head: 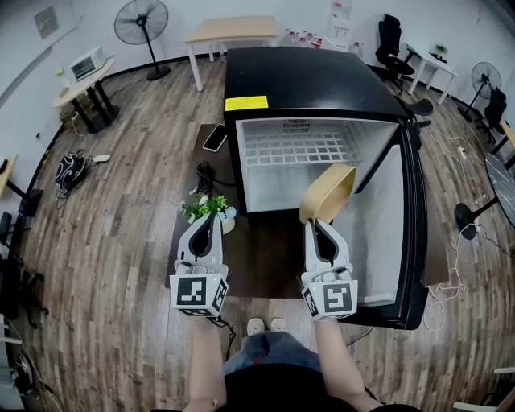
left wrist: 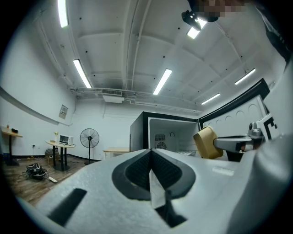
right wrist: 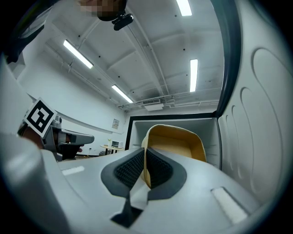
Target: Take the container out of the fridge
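- Closest to the head camera, the person's forearms reached forward over the wooden floor, each hand carrying one claw with a marker cube at its back.
- The right claw was clenched on the thin side wall of a mustard-yellow container. In the right gripper view, both dark pads pressed that wall from either side.
- The container hung in the air, tilted, with its hollow inside facing back toward the right claw's camera and nothing but the claw touching it.
- It was at the open front of the black fridge, low before the white compartment and just beside the inner face of the swung-open door.
- A white wire shelf crossed the upper part of the compartment, and a yellow label sat on the fridge's top front edge.
- The left claw was clenched on nothing, its jaws meeting in a closed line in the left gripper view.
- It was held low to the left of the fridge, over a small potted plant with white flowers, well apart from the container.
- A phone lay on the dark mat under the fridge, on its left side.
- A standing fan stood near the far wall.
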